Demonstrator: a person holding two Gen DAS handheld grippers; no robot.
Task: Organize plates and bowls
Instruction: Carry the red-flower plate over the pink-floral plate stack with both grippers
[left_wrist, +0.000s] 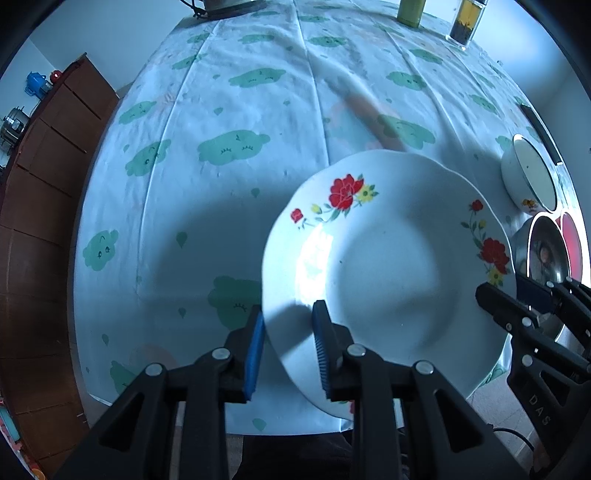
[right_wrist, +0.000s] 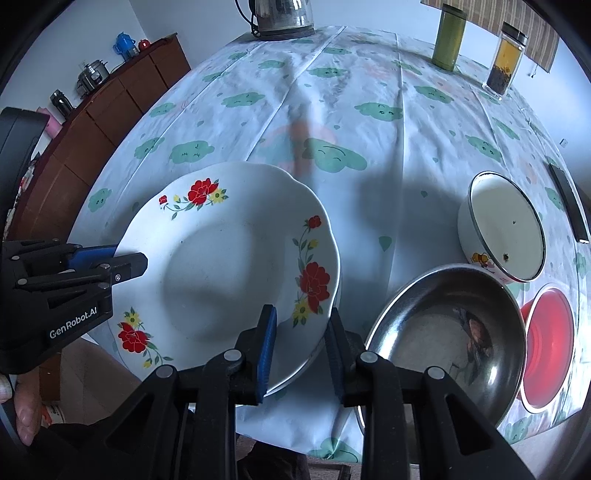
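Left wrist view: your left gripper (left_wrist: 288, 347) jaws clamped on flowered plate (left_wrist: 388, 266) rim at 7 o'clock; right gripper (right_wrist: 301, 350) clamps 5 o'clock rim. Plate looks lifted off surface (right_wrist: 332, 92). Next, probably carry level, stack near steel bowl (right_wrist: 443, 332), 3 o'clock.

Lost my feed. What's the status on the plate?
Both hand-held grippers clamp floral plate rim, opposite sides. Steel bowl close right.
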